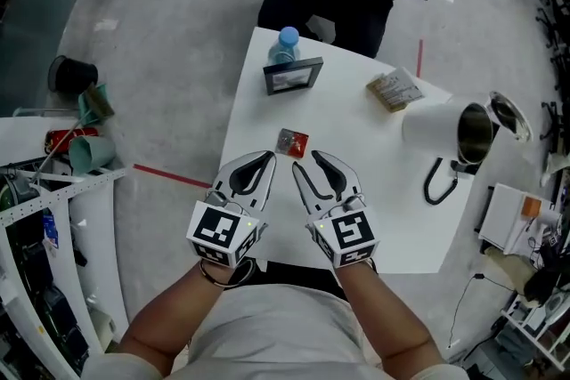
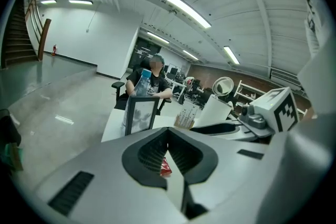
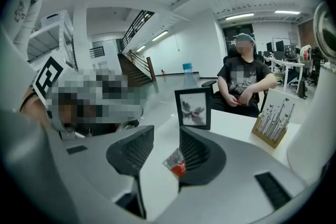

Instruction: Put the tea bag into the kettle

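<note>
On the table [image 1: 356,182] the tea bag [image 1: 291,141] is seen lying flat just beyond the half-open, empty right gripper [image 1: 306,161] and the shut left gripper [image 1: 267,159], well left of the kettle [image 1: 475,133], so it could be nudged away or pinched only by a corner and dropped.

Red-and-silver tea bag [image 1: 291,141] flat on the table [image 1: 356,218], open-lidded white kettle [image 1: 445,127] standing well apart

White table [image 1: 392,218] w/ tea bag [image 1: 291,141], photo frame [image 1: 293,76], blue-cap bottle [image 1: 286,44], card box [image 1: 394,90], open-lid kettle [image 1: 432,125].
</note>
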{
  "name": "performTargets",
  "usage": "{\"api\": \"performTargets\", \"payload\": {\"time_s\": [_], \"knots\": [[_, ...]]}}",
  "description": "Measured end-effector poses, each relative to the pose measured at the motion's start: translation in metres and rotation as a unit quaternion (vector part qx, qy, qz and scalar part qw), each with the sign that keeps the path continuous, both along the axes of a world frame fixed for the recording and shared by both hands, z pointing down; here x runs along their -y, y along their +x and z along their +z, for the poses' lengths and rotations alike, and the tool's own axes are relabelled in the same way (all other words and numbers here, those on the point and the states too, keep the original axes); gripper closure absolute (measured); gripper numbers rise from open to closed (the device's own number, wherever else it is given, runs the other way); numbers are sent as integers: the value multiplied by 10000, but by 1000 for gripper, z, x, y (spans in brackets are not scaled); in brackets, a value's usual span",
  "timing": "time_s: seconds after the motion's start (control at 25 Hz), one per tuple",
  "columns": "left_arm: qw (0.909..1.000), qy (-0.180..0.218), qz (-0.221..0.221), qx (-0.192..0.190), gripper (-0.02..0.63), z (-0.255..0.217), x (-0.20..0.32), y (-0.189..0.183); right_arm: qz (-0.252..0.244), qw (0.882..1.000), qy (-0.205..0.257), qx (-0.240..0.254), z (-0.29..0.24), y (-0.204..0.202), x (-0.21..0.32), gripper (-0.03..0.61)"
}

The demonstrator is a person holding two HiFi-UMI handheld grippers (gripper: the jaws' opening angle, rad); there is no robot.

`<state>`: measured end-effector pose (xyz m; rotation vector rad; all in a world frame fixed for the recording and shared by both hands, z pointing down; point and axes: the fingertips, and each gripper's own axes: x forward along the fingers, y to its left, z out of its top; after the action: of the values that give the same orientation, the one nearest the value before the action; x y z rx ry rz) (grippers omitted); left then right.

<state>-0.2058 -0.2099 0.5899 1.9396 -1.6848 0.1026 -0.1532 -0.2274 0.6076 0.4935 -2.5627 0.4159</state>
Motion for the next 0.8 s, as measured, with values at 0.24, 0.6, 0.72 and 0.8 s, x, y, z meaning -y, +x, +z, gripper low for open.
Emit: {"api": "performTargets", "payload": {"time_s": [0.24,0.6,0.72,0.8], "knots": [[9999,-123,-2,-92,604,40,14,-5,-200,9995,-32,-233,45,-12,11,400],[9990,-317,-214,-215,604,78,17,-12,-416,9951,-221,-872,113,-19,18,340],[9987,-361,-272,-242,604,86,15,-13,-489,9933,-247,-1021,126,-20,19,339],[9987,-370,-247,-252,604,90,15,-10,-495,9924,-246,-1100,132,-20,20,338]]}}
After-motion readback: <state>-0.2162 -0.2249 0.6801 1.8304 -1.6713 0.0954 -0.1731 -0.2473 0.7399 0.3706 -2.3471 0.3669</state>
